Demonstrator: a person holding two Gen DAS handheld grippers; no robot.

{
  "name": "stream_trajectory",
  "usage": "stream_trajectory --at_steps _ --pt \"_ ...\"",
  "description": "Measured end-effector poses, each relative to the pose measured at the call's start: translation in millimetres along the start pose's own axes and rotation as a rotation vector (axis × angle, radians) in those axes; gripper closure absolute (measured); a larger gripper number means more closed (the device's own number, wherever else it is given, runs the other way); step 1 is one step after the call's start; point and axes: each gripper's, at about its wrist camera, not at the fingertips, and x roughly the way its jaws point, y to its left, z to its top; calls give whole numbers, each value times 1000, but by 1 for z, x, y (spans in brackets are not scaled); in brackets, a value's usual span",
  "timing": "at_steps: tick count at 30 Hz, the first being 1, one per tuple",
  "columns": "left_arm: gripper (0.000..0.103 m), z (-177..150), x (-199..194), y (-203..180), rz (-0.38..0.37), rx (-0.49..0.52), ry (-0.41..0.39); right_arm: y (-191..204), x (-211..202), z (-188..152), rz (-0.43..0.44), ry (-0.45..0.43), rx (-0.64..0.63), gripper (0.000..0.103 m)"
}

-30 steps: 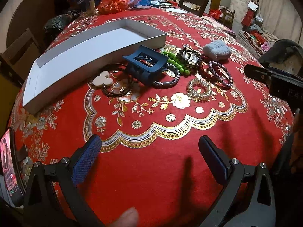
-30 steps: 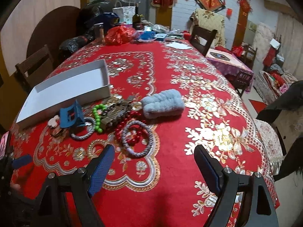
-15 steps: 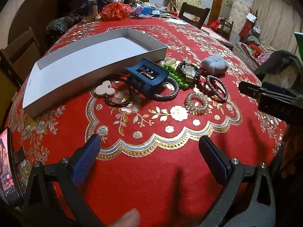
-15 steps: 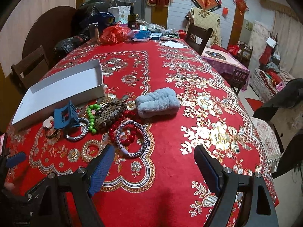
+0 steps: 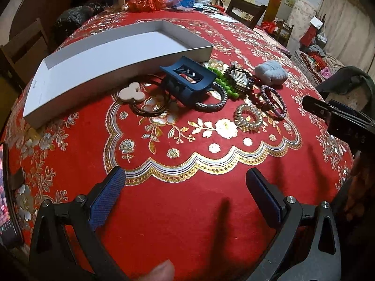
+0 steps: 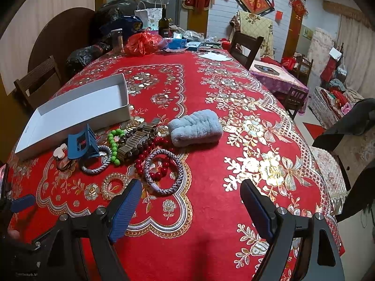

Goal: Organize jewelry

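Observation:
An empty white box [image 5: 112, 53] [image 6: 77, 110] lies on the red tablecloth. In front of it a cluster of jewelry is spread out: a blue hair claw [image 5: 187, 82] [image 6: 80, 144], a white mouse-shaped charm on black hair ties [image 5: 131, 92], green beads [image 6: 113, 145], a brown link bracelet [image 6: 136, 140], red beads [image 6: 154, 161], a grey rope bracelet [image 6: 163, 175], a gold coil tie [image 5: 248, 117] and a grey fluffy scrunchie [image 6: 195, 130]. My left gripper [image 5: 185, 192] is open, short of the cluster. My right gripper [image 6: 191, 201] is open, just near the rope bracelet.
Bags, a bottle [image 6: 164, 24] and boxes crowd the table's far end. Wooden chairs [image 6: 246, 46] stand around the table. A phone [image 5: 3, 194] lies at the left edge. The table's right edge [image 6: 328, 199] drops off close by.
Both grippers have drifted slightly forward toward the jewelry cluster; both stay open. Nothing on the table has moved.

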Motion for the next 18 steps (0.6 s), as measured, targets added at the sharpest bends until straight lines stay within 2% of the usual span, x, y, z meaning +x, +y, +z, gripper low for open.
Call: stream_trajectory --at_steps 10,18 --pt "0 3 5 6 -3 2 11 -2 2 1 -10 3 -3 19" --pt "1 23 14 37 4 -77 6 -2 4 1 -11 2 3 19"
